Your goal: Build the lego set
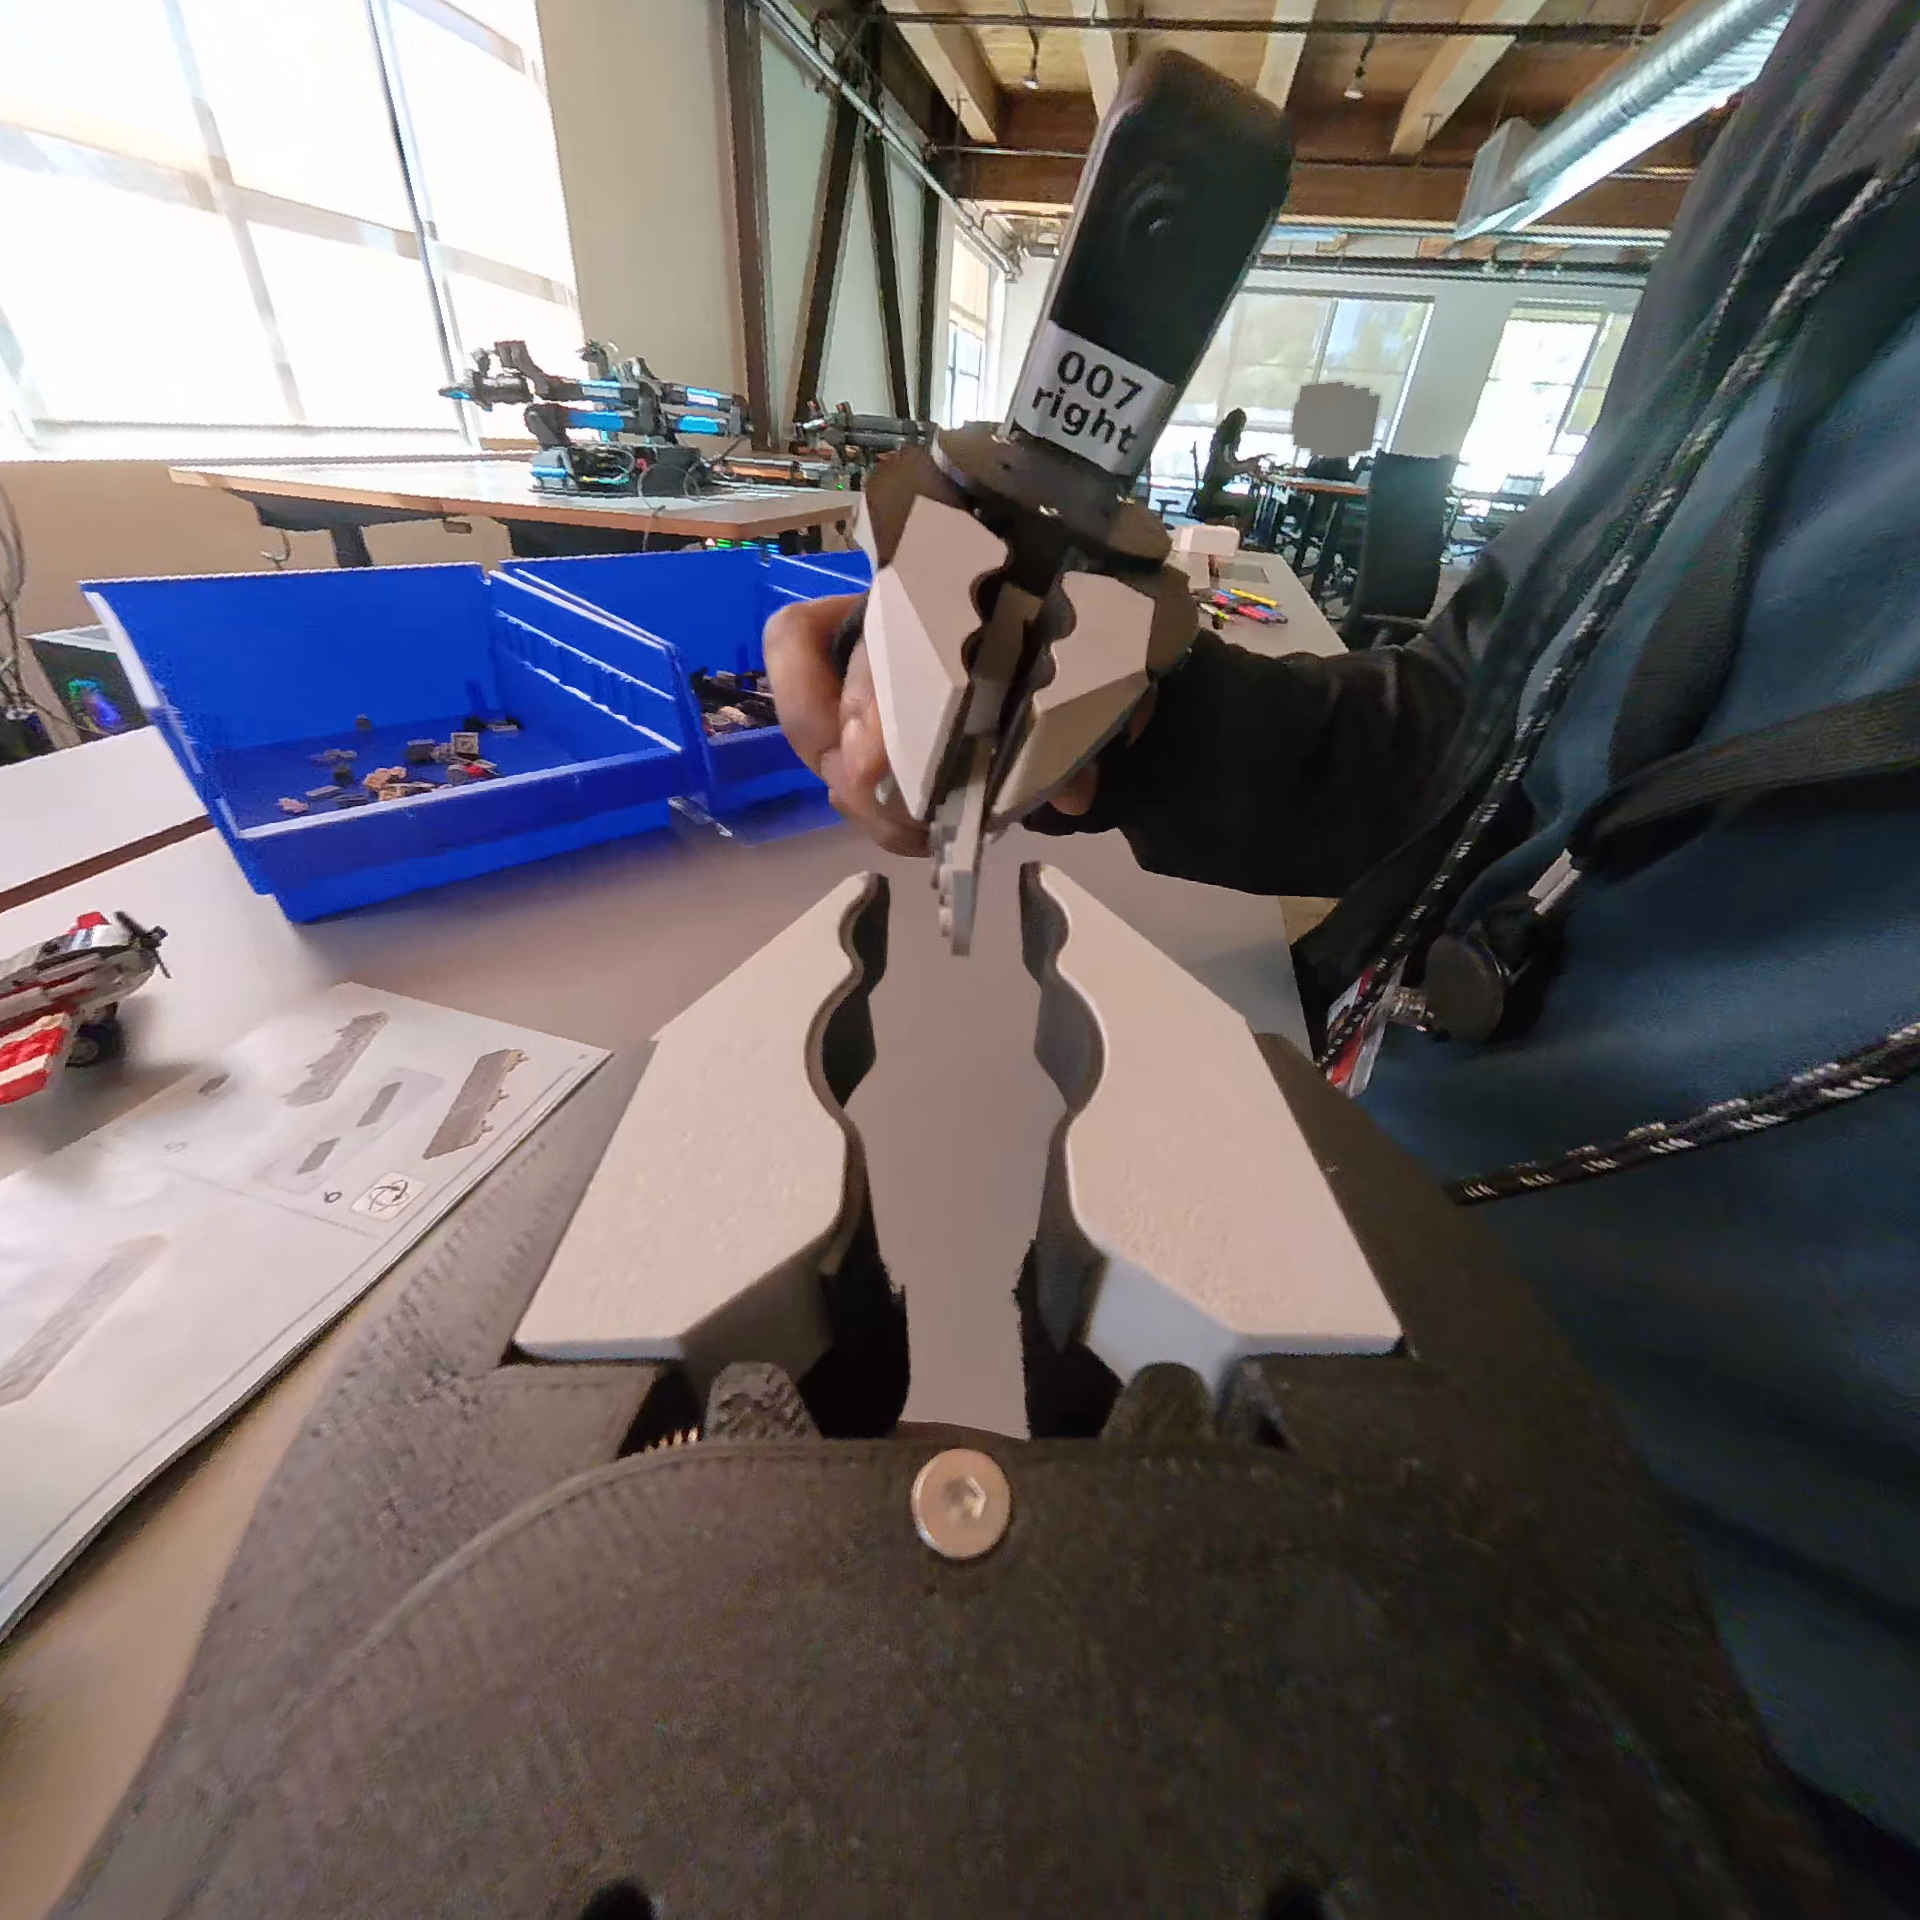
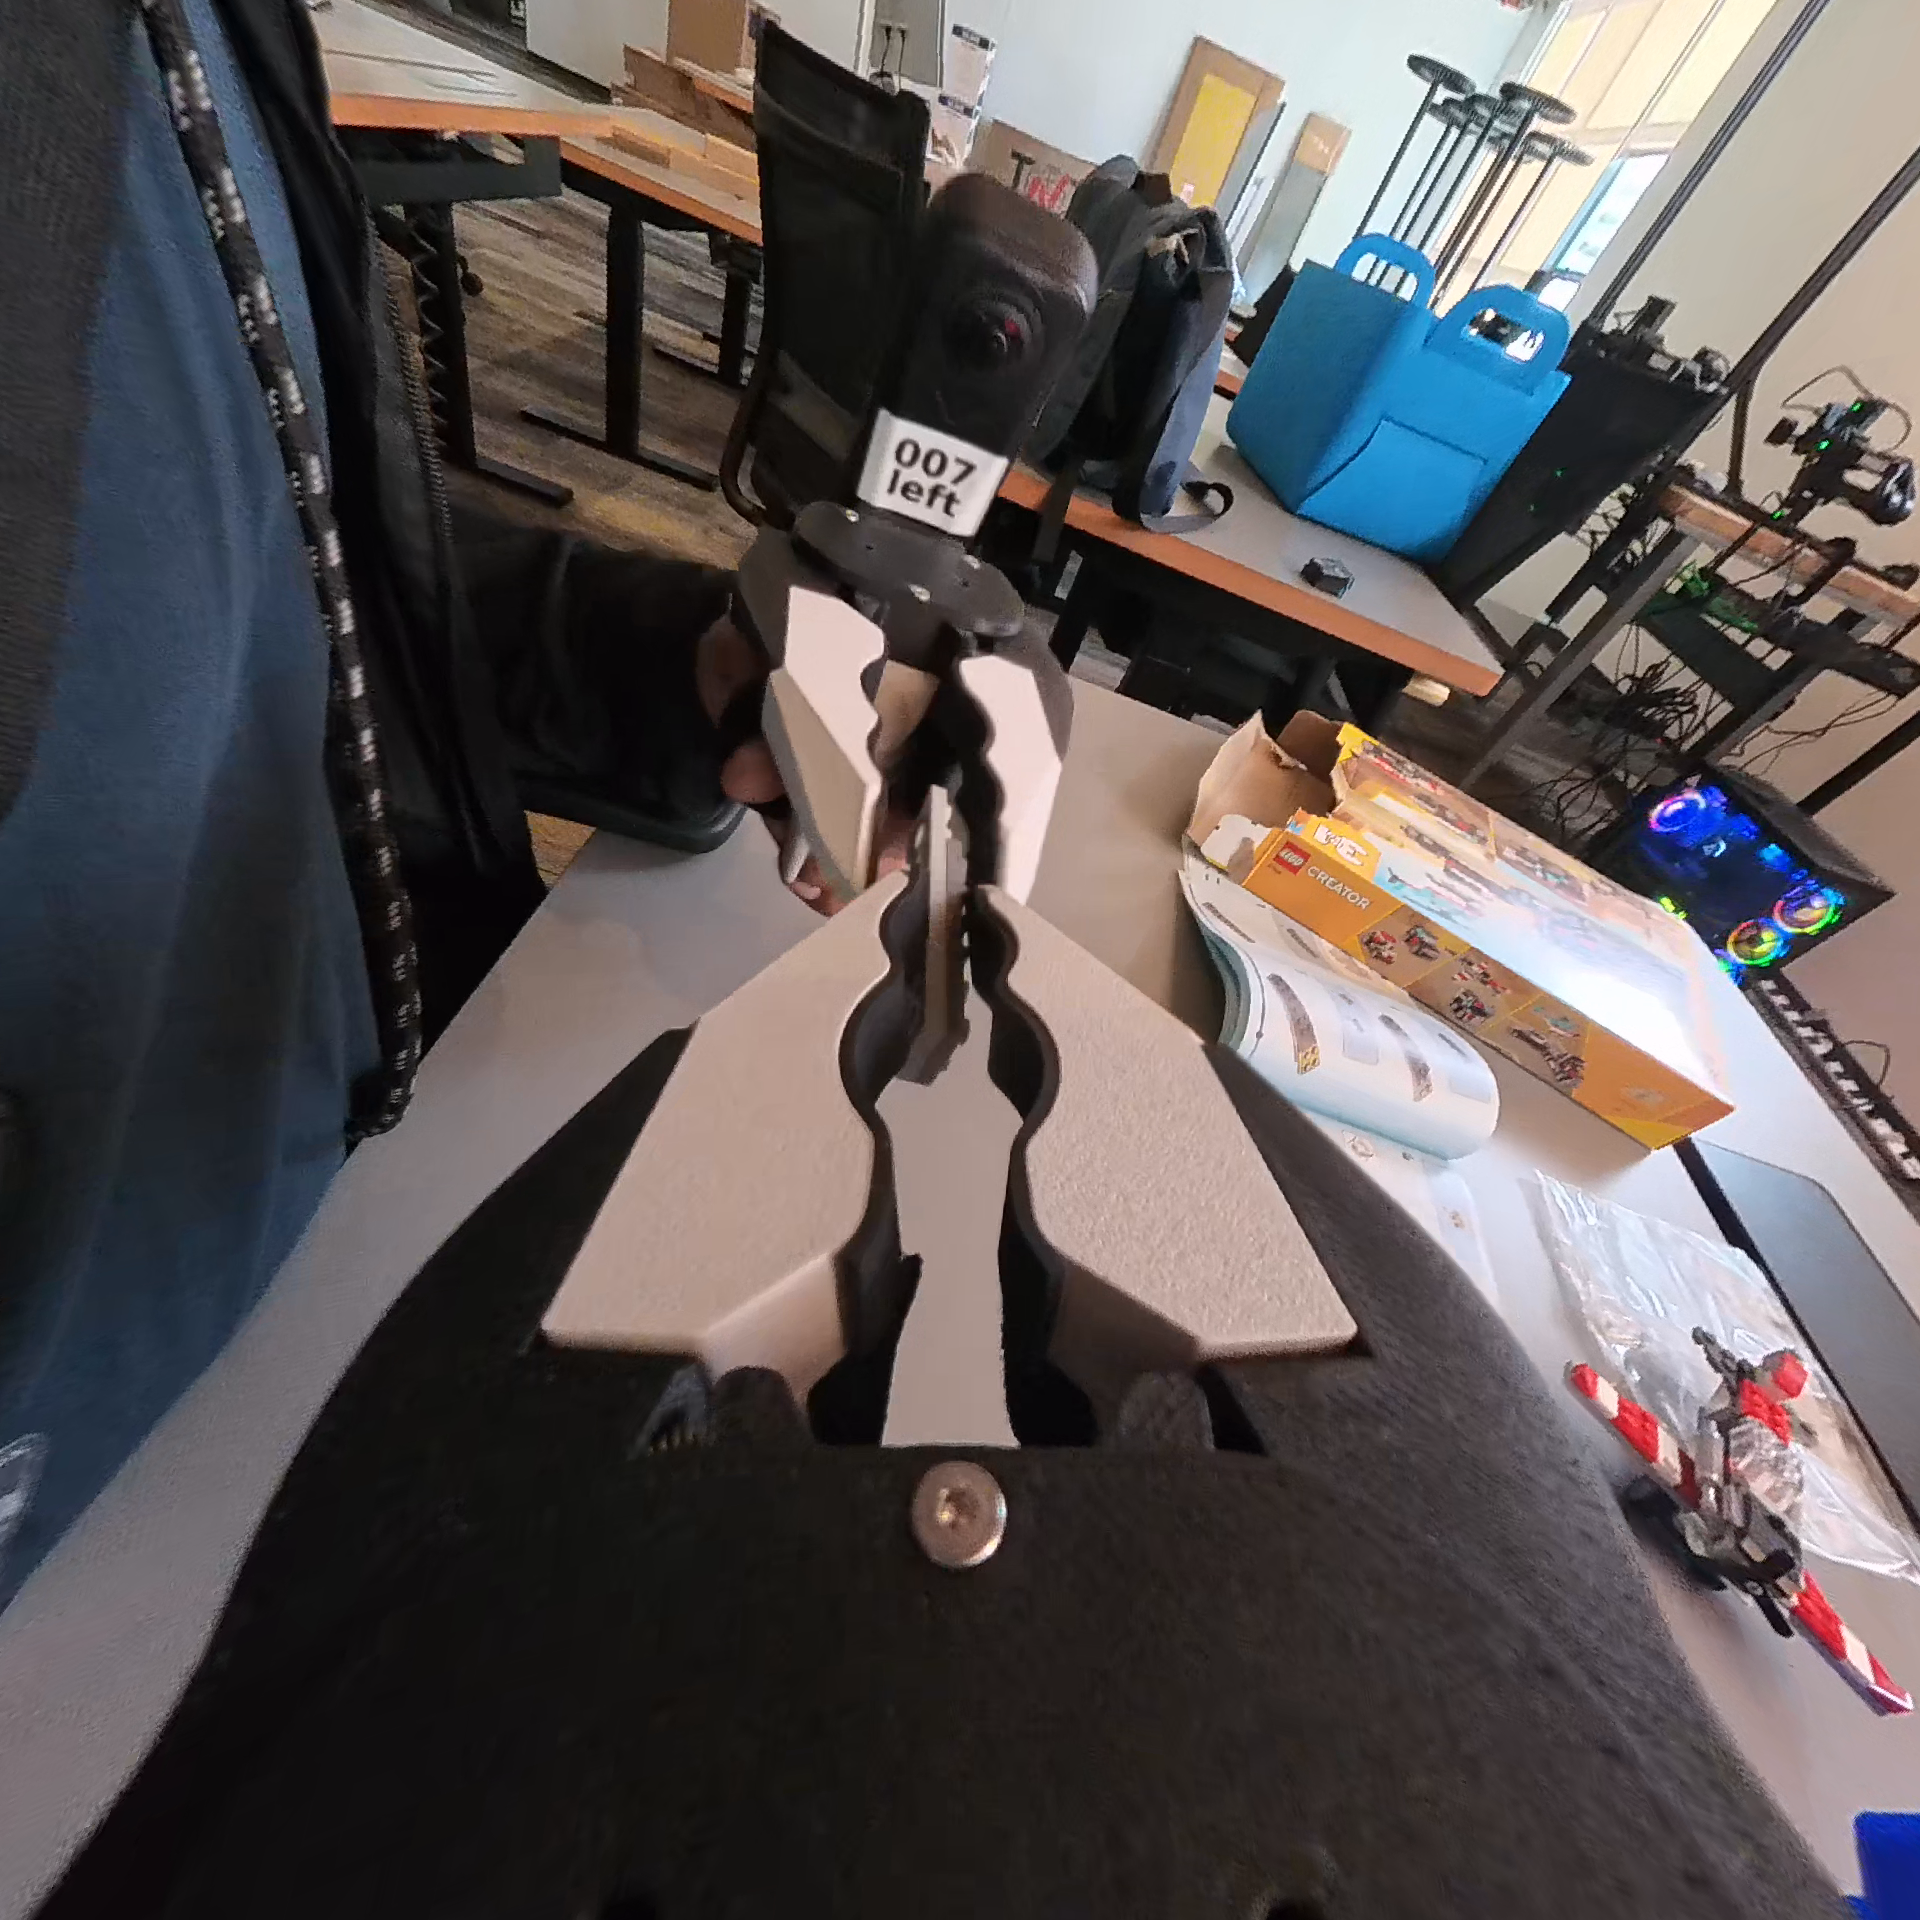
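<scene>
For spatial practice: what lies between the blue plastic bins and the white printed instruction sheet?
Bare grey tabletop only, between blue plastic bins and white printed instruction sheet; left wrist view shows it.

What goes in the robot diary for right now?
right gripper: shut on grey plate | left gripper: open, facing it | both above table

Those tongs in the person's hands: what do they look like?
Each pair of tongs, left and right, has pale grey angular fingers with wavy black inner pads on a textured black body, topped by a black camera with a white label. The person wears black sleeves.
</scene>
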{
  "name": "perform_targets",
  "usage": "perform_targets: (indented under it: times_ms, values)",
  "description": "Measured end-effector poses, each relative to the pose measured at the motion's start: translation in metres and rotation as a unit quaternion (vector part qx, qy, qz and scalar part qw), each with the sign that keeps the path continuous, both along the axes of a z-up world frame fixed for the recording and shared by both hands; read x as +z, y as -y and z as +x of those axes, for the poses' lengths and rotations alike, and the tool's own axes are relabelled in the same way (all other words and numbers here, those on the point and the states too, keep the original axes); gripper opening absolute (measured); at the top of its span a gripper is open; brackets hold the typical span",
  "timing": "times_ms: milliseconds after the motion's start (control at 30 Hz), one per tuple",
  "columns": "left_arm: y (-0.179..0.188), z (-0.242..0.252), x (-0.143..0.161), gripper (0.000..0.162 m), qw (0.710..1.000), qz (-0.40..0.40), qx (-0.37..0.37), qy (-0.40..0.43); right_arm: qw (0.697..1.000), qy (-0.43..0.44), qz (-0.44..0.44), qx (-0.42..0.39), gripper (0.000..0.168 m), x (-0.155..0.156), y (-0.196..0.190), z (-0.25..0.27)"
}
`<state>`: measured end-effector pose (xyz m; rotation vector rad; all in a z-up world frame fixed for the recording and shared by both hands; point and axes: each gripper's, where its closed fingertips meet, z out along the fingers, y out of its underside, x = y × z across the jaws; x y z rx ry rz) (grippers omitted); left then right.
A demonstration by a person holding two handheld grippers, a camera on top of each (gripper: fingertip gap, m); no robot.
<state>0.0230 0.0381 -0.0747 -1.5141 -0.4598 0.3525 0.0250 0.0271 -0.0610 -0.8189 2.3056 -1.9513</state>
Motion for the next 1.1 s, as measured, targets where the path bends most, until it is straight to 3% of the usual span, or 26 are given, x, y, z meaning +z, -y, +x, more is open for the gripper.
perform_targets:
  times_ms: [100, 567, 667, 867, 1100]
  values:
    - [-0.004, 0.001, -0.001, 0.008, 1.0, -0.01, -0.004, -0.007, 1.0, -0.004, -0.006, 0.002, 0.008, 0.001, 0.0, 0.002]
    - [-0.001, -0.003, -0.006, 0.008, 1.0, -0.024, 0.011, -0.012, 1.0, 0.004, -0.007, -0.013, 0.008, -0.004, -0.002, -0.004]
    - [0.001, -0.005, -0.007, 0.014, 1.0, -0.007, 0.01, 0.009, 1.0, 0.002, -0.013, -0.025, 0.007, -0.005, -0.005, -0.01]
    - [0.006, -0.015, -0.014, 0.045, 0.995, 0.051, 0.006, 0.091, 0.996, -0.028, -0.034, -0.073, 0.007, -0.017, -0.009, -0.03]
    - [0.013, -0.037, -0.031, 0.048, 0.981, 0.089, 0.035, 0.167, 0.99, -0.015, -0.05, -0.133, 0.007, -0.048, -0.014, -0.054]
